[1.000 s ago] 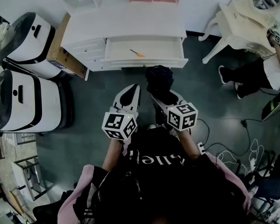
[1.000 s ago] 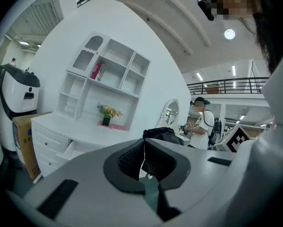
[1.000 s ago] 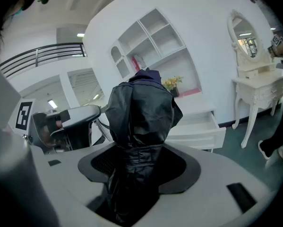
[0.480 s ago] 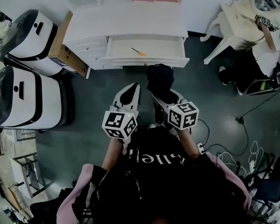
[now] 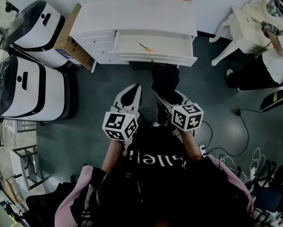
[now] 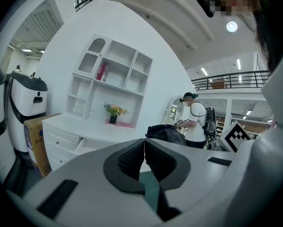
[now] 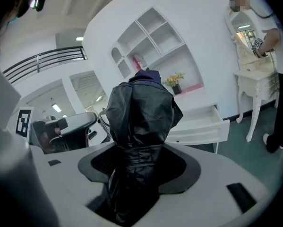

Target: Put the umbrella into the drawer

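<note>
A folded black umbrella point(image 5: 165, 77) points toward the white dresser, with my right gripper point(image 5: 167, 98) shut on its lower part. In the right gripper view the umbrella point(image 7: 141, 112) fills the space between the jaws. The dresser's wide drawer point(image 5: 153, 46) stands pulled open just beyond the umbrella's tip; it also shows as the drawer point(image 7: 202, 124) behind the umbrella. A small orange-handled tool point(image 5: 146, 47) lies inside it. My left gripper point(image 5: 132, 91) hovers beside the right one, shut with nothing in it; its pads point(image 6: 132, 157) meet.
Two large white machines point(image 5: 25, 86) and a cardboard box point(image 5: 68, 41) stand left of the dresser. A white vanity table point(image 5: 247, 15) and a person point(image 5: 273, 56) are at the right. Cables point(image 5: 247, 150) lie on the floor, lower right.
Both grippers and the umbrella keep their pose. The dresser has shifted slightly right and up in the head view. The person at the right has moved.
</note>
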A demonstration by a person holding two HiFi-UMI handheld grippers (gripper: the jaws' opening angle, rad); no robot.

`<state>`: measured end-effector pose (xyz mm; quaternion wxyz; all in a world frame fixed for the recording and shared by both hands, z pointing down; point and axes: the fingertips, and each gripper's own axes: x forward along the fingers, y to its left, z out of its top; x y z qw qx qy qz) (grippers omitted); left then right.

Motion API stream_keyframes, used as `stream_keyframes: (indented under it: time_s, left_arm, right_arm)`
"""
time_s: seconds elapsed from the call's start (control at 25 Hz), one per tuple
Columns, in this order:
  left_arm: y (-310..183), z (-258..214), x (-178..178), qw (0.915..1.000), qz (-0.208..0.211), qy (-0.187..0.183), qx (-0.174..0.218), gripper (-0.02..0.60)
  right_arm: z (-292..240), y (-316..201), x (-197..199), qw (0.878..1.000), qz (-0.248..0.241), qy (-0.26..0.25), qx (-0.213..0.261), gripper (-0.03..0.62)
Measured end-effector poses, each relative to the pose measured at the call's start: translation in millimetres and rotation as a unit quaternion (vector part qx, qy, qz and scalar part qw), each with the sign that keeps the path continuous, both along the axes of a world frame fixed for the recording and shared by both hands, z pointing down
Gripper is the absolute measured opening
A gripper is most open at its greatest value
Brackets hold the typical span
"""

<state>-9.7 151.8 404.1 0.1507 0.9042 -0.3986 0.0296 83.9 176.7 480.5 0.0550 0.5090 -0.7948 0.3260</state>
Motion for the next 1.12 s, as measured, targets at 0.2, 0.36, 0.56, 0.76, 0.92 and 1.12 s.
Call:
stream_keyframes:
  time_s: [0.2,0.36,0.56,0.76,0.92,1.12]
  left_arm:
    - [2.4,1.4,-2.0,1.0000,0.000,-0.007,-0.004,0.015]
    - [-6.0,0.5,-7.3,0.9999,-0.005,-0.010,-0.003,0.015]
    - [-24.5,10.7,-22.9,0.9996,-0.022,-0.014,-0.011,0.015]
    - [-61.2,16.5,-24.4,0.9995,-0.025,-0.006,-0.017,0.015]
    - [-99.0,19.5,-22.0,0.9996,-0.017,0.000,-0.022,0.015]
    - [-156.6,20.3,-23.6,0.9996,-0.002,0.004,-0.028,0.015]
  right_arm:
    - [2.9,2.0,-3.7,1.000,-0.003,-0.006,-0.005,0.281]
    - [2.6,-5.1,-4.9,1.000,-0.001,-0.012,-0.007,0.281]
    - [10.5,-15.6,-7.0,1.000,-0.001,-0.011,-0.014,0.281]
    - [15.8,-42.0,-5.9,1.000,0.000,-0.003,-0.024,0.281]
    - [18.4,-78.9,-6.9,1.000,0.002,0.002,-0.031,0.282]
    - [17.4,-131.7,-14.3,0.999,0.007,0.005,-0.038,0.282]
